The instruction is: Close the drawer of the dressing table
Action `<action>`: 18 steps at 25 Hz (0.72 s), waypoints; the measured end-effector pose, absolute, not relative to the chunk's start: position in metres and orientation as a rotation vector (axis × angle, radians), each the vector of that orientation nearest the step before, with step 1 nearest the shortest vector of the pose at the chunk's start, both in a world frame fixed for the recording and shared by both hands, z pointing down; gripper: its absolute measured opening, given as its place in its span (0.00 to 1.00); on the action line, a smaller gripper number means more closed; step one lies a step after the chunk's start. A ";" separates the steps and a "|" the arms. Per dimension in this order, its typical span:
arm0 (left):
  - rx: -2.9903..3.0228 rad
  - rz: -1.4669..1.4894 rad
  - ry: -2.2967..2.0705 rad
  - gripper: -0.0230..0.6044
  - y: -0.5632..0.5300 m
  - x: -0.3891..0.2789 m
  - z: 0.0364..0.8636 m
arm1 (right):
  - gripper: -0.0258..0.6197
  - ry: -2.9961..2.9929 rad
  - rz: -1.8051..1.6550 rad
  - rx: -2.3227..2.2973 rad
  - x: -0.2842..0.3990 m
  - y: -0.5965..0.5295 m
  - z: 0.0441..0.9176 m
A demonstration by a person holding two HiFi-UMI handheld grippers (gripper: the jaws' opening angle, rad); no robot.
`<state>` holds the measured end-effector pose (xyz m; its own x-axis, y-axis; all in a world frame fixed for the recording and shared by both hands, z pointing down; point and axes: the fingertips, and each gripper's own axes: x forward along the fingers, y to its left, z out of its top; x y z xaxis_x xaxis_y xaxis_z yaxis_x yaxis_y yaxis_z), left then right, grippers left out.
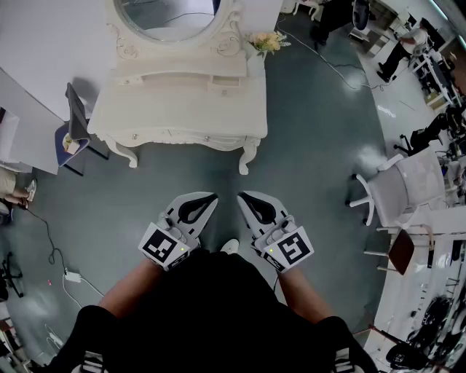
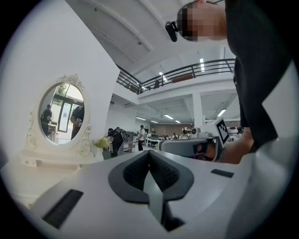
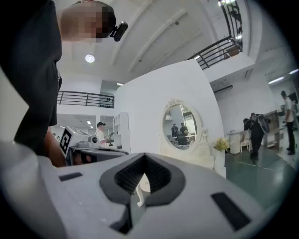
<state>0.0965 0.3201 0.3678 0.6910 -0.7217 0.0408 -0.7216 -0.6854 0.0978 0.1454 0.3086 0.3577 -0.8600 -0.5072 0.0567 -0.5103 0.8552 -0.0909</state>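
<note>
The white dressing table (image 1: pixel 182 109) with its oval mirror (image 1: pixel 171 18) stands on the floor ahead of me. A small drawer (image 1: pixel 226 80) in its upper tier juts forward a little. My left gripper (image 1: pixel 209 199) and right gripper (image 1: pixel 244 197) are held level side by side at my waist, well short of the table and touching nothing. Both are shut and empty. The left gripper view has the jaws of the left gripper (image 2: pixel 149 154) meeting, with the mirror (image 2: pixel 60 112) off to the left. In the right gripper view the right gripper (image 3: pixel 144 158) is shut, with the mirror (image 3: pixel 180 126) ahead.
A white office chair (image 1: pixel 397 186) stands to the right and a blue chair (image 1: pixel 73 138) to the table's left. A vase of flowers (image 1: pixel 266 44) sits at the table's far right corner. Cables and a power strip (image 1: pixel 69 277) lie on the floor at the left.
</note>
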 end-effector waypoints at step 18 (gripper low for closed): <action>2.776 -0.043 -1.246 0.03 0.326 0.022 0.358 | 0.04 -2.969 0.165 0.933 0.089 0.318 0.360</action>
<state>0.0218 0.3259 0.3584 0.6651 -0.7466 0.0149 -0.7439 -0.6606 0.1016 0.0885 0.3180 0.3598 -0.8204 -0.5691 0.0555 -0.5718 0.8151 -0.0935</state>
